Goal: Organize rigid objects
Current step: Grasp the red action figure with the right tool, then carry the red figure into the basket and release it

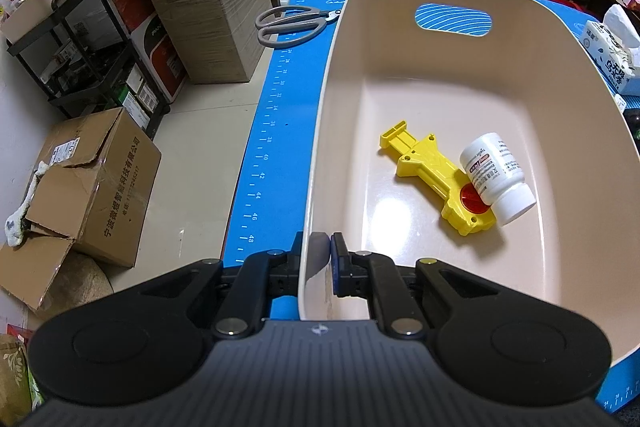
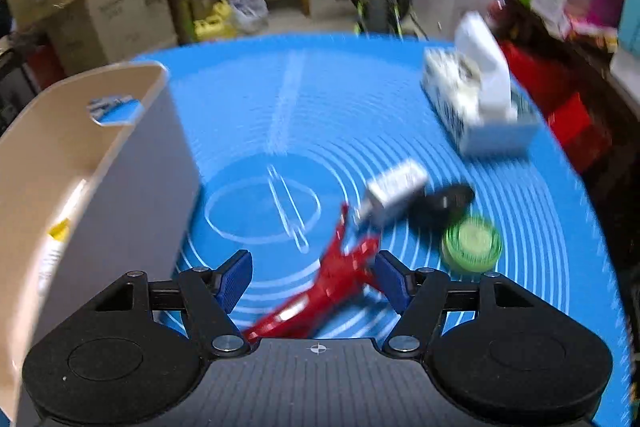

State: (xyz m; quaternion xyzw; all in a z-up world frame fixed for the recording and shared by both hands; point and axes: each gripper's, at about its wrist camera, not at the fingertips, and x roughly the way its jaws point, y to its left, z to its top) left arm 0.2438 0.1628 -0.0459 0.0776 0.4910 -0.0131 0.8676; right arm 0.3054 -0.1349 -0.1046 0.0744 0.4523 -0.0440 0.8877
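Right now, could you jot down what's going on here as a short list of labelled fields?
left tool: shut on the rim of the beige bin
right tool: open above the red toy
in bin: yellow toy, white bottle
outside bin, on the blue mat: scissors, green lid, tissue pack

Stacked cardboard boxes (image 1: 208,7), pale floor (image 1: 200,131)
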